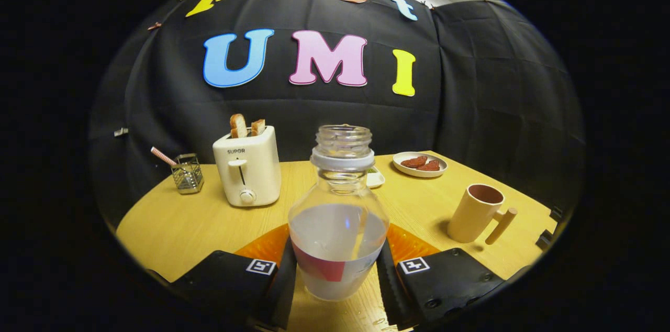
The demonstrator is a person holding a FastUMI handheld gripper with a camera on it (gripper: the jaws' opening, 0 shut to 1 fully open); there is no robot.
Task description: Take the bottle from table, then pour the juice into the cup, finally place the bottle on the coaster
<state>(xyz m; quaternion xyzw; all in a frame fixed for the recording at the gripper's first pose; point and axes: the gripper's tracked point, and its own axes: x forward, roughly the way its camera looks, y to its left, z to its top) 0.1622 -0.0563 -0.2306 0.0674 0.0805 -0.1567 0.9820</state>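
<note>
Gripping the bottle [338, 217] at its lower body, the gripper [336, 274] has both fingers pressed on its sides at bottom centre of the frame. The bottle is uncapped, upright and roughly half full of pale juice. An orange coaster [261, 245] shows behind it on both sides; whether the bottle rests on it or hangs above cannot be told. The cup [475, 212], right of centre, looks empty as far as its inside shows, so pouring is probably still to come, then the placing. In the upper middle, a plate [420, 164] holds reddish pieces; the toaster [247, 172] at left holds two bread slices.
</note>
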